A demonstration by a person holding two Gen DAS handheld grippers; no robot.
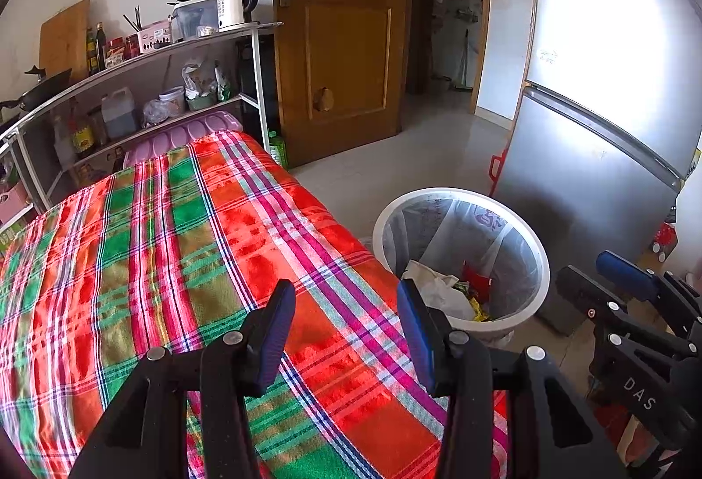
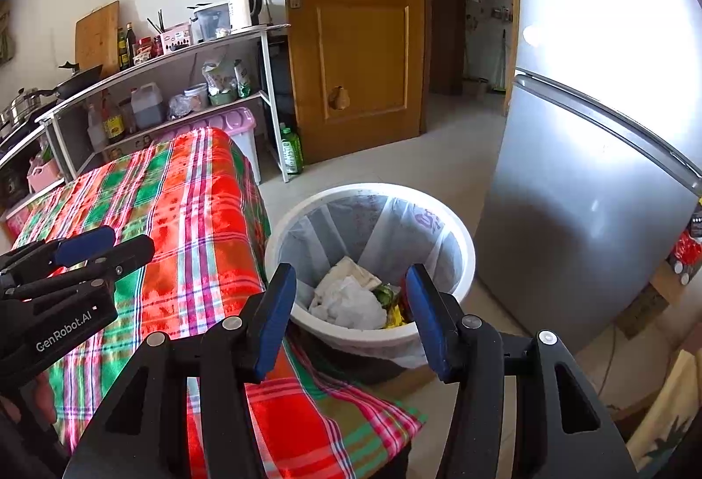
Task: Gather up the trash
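A white trash bin (image 1: 542, 259) with a clear liner stands on the floor right of the plaid-covered table (image 1: 197, 242). Inside lie crumpled white paper (image 2: 351, 299) and yellow, green and red wrappers (image 2: 392, 310). My left gripper (image 1: 346, 329) is open and empty above the table's near right part. My right gripper (image 2: 351, 316) is open and empty, held above the bin's near rim (image 2: 351, 332). The right gripper also shows at the right edge of the left wrist view (image 1: 614, 281), and the left gripper at the left edge of the right wrist view (image 2: 101, 246).
A silver fridge (image 2: 592, 193) stands right of the bin. A wooden door (image 2: 359, 31) and an open doorway (image 2: 482, 18) are behind. A shelf (image 2: 175, 84) with bottles, a kettle (image 2: 243, 2) and cookware runs along the far left wall. A green bottle (image 2: 291, 149) stands on the floor.
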